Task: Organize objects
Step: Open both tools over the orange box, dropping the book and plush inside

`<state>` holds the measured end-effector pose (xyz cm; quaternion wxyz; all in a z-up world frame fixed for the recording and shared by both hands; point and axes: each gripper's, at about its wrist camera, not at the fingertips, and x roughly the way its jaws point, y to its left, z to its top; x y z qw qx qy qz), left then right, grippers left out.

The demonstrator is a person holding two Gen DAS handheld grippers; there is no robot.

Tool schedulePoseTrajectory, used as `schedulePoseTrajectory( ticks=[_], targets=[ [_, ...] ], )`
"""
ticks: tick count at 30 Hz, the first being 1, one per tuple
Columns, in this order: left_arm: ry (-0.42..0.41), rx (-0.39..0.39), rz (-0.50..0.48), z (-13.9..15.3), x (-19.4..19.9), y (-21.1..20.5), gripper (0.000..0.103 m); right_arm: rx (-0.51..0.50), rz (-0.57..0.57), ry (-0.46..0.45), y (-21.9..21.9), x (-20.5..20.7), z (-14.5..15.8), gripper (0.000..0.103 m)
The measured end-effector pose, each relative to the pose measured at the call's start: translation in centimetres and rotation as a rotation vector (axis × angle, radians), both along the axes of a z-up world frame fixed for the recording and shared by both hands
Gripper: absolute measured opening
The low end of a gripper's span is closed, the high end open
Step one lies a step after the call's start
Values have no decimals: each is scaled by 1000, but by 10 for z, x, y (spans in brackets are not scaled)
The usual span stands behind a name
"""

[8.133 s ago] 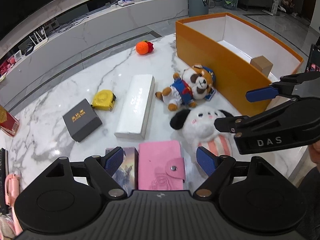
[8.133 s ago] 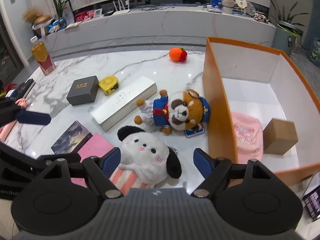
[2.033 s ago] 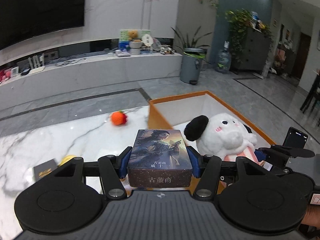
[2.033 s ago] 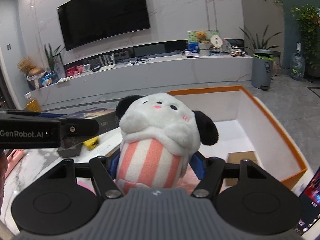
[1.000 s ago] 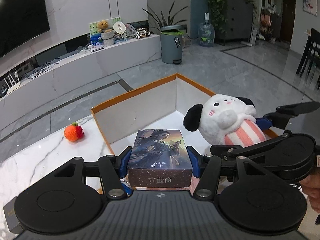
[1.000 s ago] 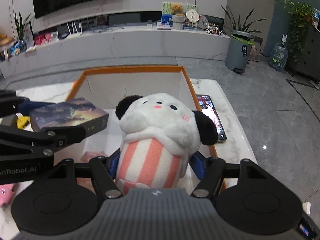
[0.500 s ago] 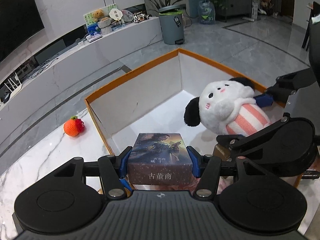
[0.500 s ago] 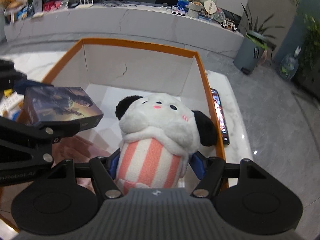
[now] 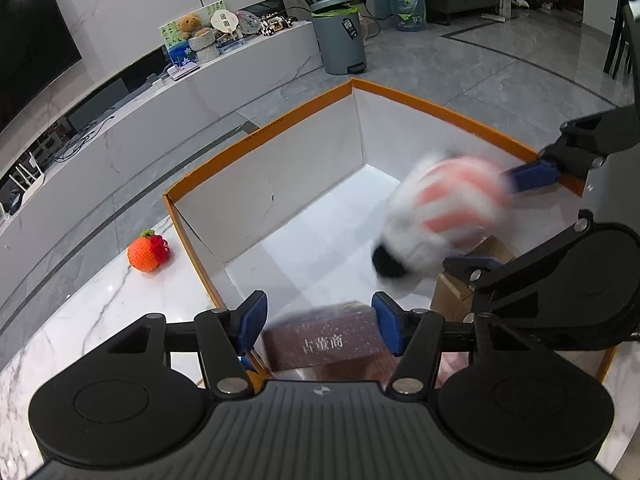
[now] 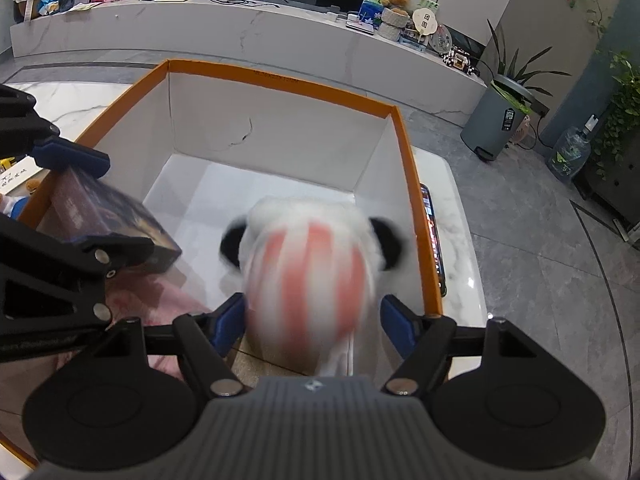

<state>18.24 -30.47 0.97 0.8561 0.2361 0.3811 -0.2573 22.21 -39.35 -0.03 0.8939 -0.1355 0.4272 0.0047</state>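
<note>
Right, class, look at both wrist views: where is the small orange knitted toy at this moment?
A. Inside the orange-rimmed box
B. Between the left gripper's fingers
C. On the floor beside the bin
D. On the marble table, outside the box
D: in the left wrist view the orange knitted toy sits on the marble table, beyond the outer wall of the orange-rimmed box, apart from both grippers.

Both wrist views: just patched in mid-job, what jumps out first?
A blurred, striped plush is dropping headfirst from the right gripper into the orange box; those jaws have just been opening. Beside it, a dark card box hangs tilted between the left gripper's just-parted jaws, over the box's near end.
</note>
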Motion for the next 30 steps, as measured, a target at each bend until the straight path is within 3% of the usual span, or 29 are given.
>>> schedulePoseTrajectory(
  ticks=[6,30],
  targets=[
    [-12,-56,20,12,0,7,82,-2,0,-1,1,-2,3,81],
    [-63,-104,52,56,-11,48,83,4,30,-67,34,-21,54,82]
  ],
)
